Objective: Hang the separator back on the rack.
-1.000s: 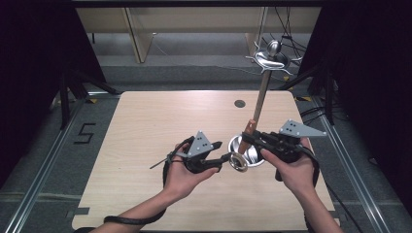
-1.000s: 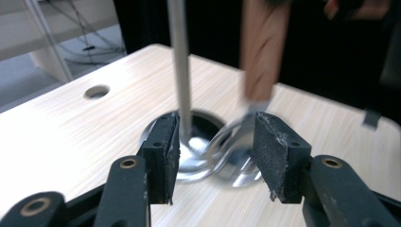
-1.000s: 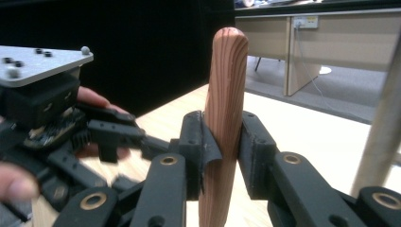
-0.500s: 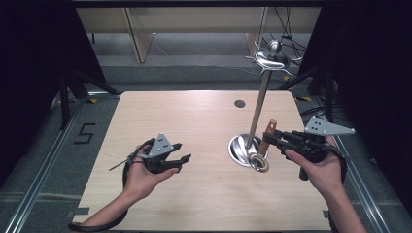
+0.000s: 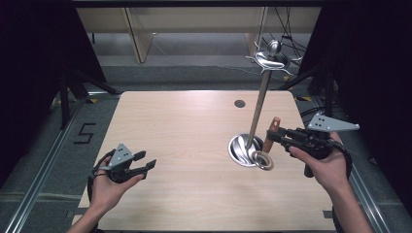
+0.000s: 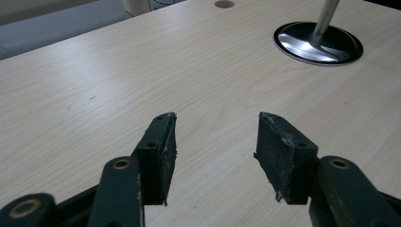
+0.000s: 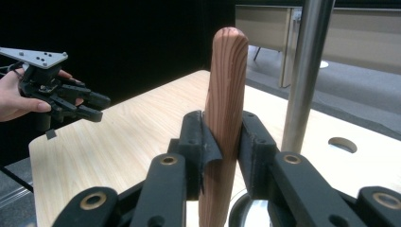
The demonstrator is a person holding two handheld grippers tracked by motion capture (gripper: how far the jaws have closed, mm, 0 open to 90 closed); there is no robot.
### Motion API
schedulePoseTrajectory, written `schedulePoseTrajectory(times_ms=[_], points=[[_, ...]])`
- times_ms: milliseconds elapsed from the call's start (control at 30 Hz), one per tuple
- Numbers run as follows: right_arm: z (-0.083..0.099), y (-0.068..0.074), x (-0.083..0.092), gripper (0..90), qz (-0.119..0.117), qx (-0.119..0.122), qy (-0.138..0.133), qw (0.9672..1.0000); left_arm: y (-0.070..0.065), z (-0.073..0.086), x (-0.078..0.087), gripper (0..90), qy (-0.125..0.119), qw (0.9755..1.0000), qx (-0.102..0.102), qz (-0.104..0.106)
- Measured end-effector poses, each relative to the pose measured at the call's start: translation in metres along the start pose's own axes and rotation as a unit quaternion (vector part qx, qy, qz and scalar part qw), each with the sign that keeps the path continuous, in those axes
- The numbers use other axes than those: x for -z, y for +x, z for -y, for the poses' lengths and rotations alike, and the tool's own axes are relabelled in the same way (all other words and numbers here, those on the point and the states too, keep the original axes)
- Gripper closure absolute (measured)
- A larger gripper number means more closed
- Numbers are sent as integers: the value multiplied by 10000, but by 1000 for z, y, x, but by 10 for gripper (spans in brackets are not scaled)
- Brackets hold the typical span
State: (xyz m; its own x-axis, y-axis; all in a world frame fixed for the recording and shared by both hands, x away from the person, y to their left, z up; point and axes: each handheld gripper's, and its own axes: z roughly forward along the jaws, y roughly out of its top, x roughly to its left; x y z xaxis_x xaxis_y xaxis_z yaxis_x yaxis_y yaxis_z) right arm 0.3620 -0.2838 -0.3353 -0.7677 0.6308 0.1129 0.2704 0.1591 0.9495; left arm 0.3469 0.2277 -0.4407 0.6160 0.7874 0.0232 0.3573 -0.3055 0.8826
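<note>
A tool with a wooden handle [image 5: 272,132] and a metal ring [image 5: 263,159] at its lower end stands almost upright beside the steel stand's pole [image 5: 258,109]. My right gripper [image 5: 275,138] is shut on that handle [image 7: 228,85]. The ring hangs over the edge of the stand's round base [image 5: 240,148]. At the front left my left gripper [image 5: 146,159] is open with nothing between its pads [image 6: 283,156], and its jaws have just been opening a little. It shows far off in the right gripper view [image 7: 92,108].
The stand carries curved hooks [image 5: 271,59] at its top, and its base [image 6: 318,42] lies ahead of the left gripper. A round cable hole [image 5: 239,103] sits near the table's far edge. Black curtains and metal rails flank the light wooden table [image 5: 184,126].
My left hand has drawn away from the stand to the table's front left. The right hand has shifted a little to the right, still gripping the wooden handle.
</note>
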Motion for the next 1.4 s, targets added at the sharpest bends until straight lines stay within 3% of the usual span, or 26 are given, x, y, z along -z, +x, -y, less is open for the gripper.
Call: schedulePoseTrajectory(times_ms=[33,67,100,133,200,233,300,333,433,533,567,600,633,700,867,933,967,1000,1400], points=[[-3,0,1,742,-34,3,39,10000,2,0,0,472,-40,10000,-41,-5],[-5,-1,2,742,-29,48,10,10000,2,1,0,470,-61,9999,110,21],[-6,0,4,742,-16,-26,15,10000,2,1,0,469,-89,9999,127,21],[-9,-3,4,742,-32,110,-21,9999,3,1,0,467,-111,9999,112,25],[-12,-5,5,742,-72,97,-26,9999,3,1,0,464,-68,10000,34,11],[-14,-4,6,742,-130,-11,33,9999,1,3,-1,464,-82,9998,166,64],[-17,-8,5,742,-200,154,-11,9997,1,3,-1,464,-59,9998,173,62],[-18,-9,4,742,-191,155,4,9997,2,3,-1,464,-62,9999,102,54],[-23,-12,3,742,-335,240,141,9991,1,2,0,464,-69,9998,172,33],[-27,-14,2,742,-467,180,211,9985,1,3,-2,464,-67,9998,183,55],[-28,-15,2,742,-467,214,259,9983,3,2,-2,464,-44,10000,3,37],[-30,-16,1,742,-452,275,249,9983,1,2,-3,464,-54,9999,129,31],[-30,-16,1,742,-467,302,247,9981,2,2,-4,463,-32,10000,59,55],[-32,-17,1,742,-454,387,220,9980,-1,3,-6,462,-15,9998,182,96],[-32,-17,1,742,-480,264,297,9981,-1,2,-6,459,-27,9999,152,79],[-33,-20,0,742,-411,434,273,9978,-1,2,-6,459,-30,9998,182,69],[-33,-18,0,742,-407,283,264,9984,-1,2,-6,459,-35,9998,176,64],[-34,-19,1,742,-498,292,353,9977,-1,2,-6,458,-37,9998,180,63],[-48,-20,1,742,-408,428,306,9978,0,2,-6,457,-53,9999,155,48]])
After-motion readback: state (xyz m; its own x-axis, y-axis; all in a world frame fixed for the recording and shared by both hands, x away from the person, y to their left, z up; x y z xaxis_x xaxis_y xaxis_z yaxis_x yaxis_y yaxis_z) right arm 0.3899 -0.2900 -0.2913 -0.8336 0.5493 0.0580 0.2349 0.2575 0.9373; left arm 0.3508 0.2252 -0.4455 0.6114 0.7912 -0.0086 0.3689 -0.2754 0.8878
